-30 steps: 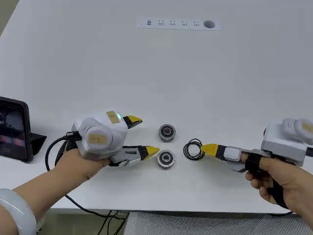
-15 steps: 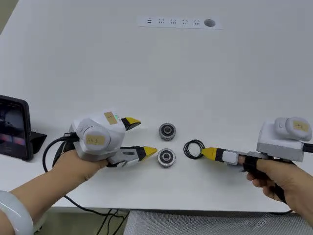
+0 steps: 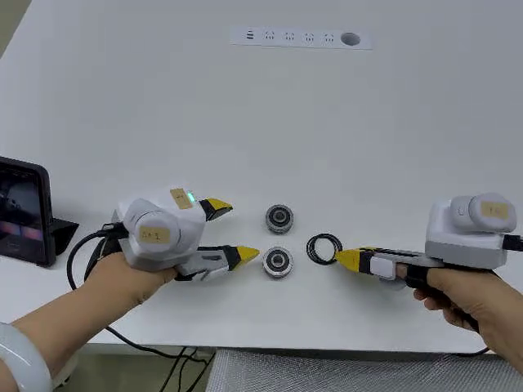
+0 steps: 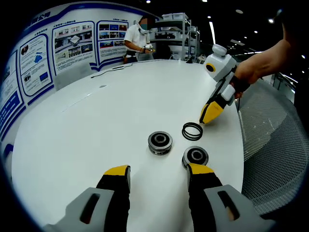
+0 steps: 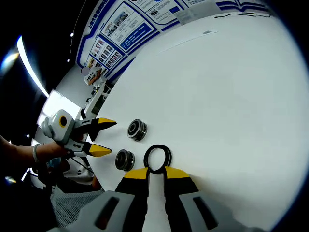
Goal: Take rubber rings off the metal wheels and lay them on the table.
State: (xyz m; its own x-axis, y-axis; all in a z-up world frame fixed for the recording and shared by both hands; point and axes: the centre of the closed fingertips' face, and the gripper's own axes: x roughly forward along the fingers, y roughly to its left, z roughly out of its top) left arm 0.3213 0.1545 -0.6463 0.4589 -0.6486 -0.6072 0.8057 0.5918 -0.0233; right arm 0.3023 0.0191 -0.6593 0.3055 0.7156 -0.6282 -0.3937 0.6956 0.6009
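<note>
We look steeply down on the table from 6 o'clock. Our left gripper view skims low from 9 toward 3, and the right gripper view faces back. All share the nearby metal wheels and rubber rings.

— What's on the white table?
— I see two metal wheels centre, rubber rings at their 3 o'clock, power strip at 12, tablet at 9.

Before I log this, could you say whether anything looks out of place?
Nothing stands out: both metal wheels sit flat on the table, and the rubber rings lie flat beside them, near the right tool.
</note>
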